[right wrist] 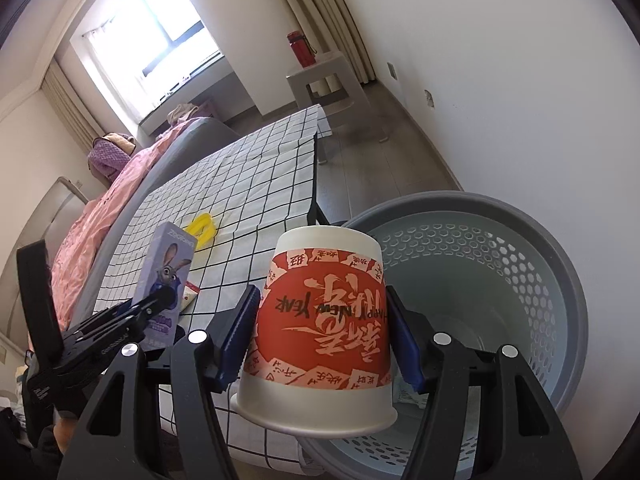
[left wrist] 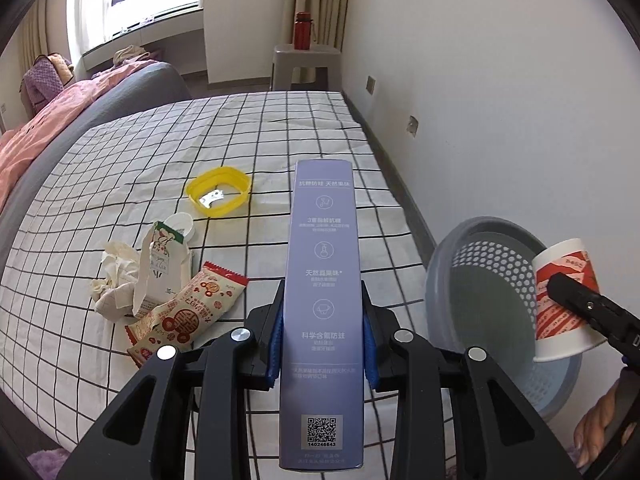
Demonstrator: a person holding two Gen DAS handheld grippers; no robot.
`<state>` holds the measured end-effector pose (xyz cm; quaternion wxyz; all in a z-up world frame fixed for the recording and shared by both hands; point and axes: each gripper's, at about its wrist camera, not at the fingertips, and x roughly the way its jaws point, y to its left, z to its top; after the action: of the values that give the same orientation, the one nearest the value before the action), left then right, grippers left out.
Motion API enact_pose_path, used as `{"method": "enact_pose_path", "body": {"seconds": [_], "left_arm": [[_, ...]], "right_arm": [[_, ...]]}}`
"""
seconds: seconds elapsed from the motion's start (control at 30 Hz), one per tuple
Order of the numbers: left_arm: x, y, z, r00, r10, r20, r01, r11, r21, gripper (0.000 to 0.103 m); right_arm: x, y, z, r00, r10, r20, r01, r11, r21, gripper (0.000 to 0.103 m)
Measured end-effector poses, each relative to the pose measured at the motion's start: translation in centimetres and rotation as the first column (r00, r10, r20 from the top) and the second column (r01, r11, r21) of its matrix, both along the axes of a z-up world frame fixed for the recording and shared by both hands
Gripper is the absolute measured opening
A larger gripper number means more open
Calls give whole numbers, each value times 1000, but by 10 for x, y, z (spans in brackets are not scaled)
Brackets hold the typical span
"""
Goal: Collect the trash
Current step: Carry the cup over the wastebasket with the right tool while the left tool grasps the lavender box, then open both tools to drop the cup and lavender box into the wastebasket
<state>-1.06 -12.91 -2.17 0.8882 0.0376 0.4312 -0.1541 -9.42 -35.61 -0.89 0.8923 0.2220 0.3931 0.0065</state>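
Note:
My left gripper (left wrist: 322, 320) is shut on a long lavender toothpaste box (left wrist: 322, 280), held above the checked table (left wrist: 260, 136); the box also shows in the right wrist view (right wrist: 166, 268). My right gripper (right wrist: 320, 328) is shut on an upside-down red and white paper cup (right wrist: 324, 328), held over the rim of the grey perforated bin (right wrist: 500, 280). The cup (left wrist: 564, 296) and the bin (left wrist: 480, 280) also show at the right of the left wrist view. On the table lie a milk carton (left wrist: 160, 268), crumpled tissue (left wrist: 114, 280), a snack wrapper (left wrist: 188, 312) and a yellow ring (left wrist: 218, 196).
A white lid (left wrist: 182, 226) lies behind the carton. A grey stool (left wrist: 306, 66) with a red bottle (left wrist: 303, 30) stands beyond the table's far end. A bed with a pink quilt (left wrist: 48, 128) runs along the left. The white wall (left wrist: 500, 100) is at the right.

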Motion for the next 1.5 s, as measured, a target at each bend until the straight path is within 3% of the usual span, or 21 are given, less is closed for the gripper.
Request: {"method": "enact_pose_path", "body": {"seconds": [0.33, 0.53, 0.9, 0.97, 1.03, 1.1, 1.5], "left_arm": [[-30, -86, -2, 974, -226, 4, 226, 974, -16, 31], [-36, -120, -12, 955, -295, -6, 295, 955, -22, 31], [-37, -137, -28, 949, -316, -5, 316, 949, 6, 32], [-37, -134, -27, 951, -309, 9, 309, 951, 14, 40], [-37, -130, -24, 955, -297, 21, 297, 955, 10, 51], [-37, -126, -21, 959, -283, 32, 283, 959, 3, 59], [-38, -112, -21, 971, -232, 52, 232, 973, 4, 68]], "right_arm": [[-32, -47, -15, 992, -125, -29, 124, 991, -56, 60], [-40, -65, -24, 986, -163, -46, 160, 985, -66, 60], [-39, -69, -34, 979, -184, -84, 176, 980, -96, 62], [-39, -67, -33, 979, -188, -81, 178, 978, -111, 63], [-40, -66, -31, 978, -196, -69, 187, 974, -126, 75], [-42, -65, -29, 978, -203, -52, 194, 971, -139, 79], [-37, -57, -27, 981, -188, -39, 180, 970, -164, 84]]}}
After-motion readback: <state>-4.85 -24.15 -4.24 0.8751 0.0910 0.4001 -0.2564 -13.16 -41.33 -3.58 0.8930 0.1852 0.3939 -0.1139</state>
